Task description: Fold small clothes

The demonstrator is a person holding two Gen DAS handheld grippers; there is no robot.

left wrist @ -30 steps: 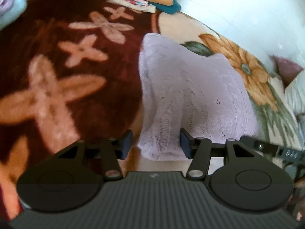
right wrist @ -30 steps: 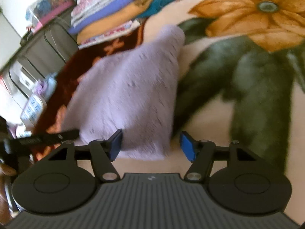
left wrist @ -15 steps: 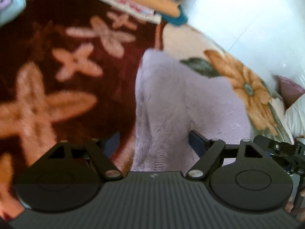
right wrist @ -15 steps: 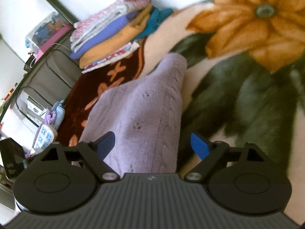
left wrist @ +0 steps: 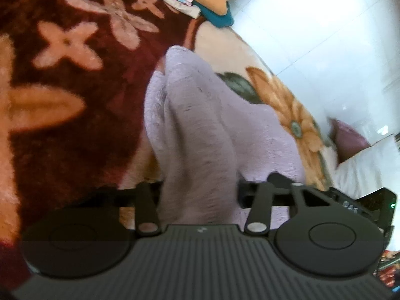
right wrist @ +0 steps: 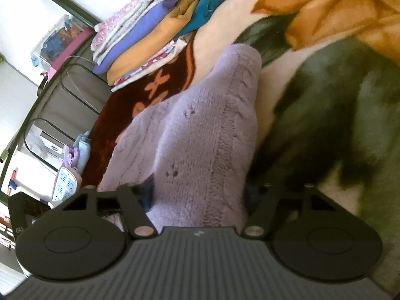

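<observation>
A lilac knitted garment (left wrist: 200, 125) lies on a plush floral blanket (left wrist: 62, 125). My left gripper (left wrist: 198, 190) is at the garment's near left edge. Its jaws are closing, and a raised ridge of knit fills the gap from finger to finger. In the right wrist view the same garment (right wrist: 207, 130) bunches up between the fingers of my right gripper (right wrist: 198, 192). These jaws are also closing, with cloth against both blue pads. The pads are mostly hidden by the knit. The right gripper's body (left wrist: 362, 205) shows at the left view's right edge.
A stack of folded clothes (right wrist: 150, 32) sits at the blanket's far edge, with a grey bag (right wrist: 75, 95) beside it. A power strip (right wrist: 65, 182) and a clear plastic box (right wrist: 57, 42) lie to the left. White floor (left wrist: 325, 25) and a maroon cushion (left wrist: 350, 137) border the right.
Both grippers moved forward over the garment's near edge. Their jaws widened and then narrowed around the cloth, which now stands up in a ridge between each pair of fingers.
</observation>
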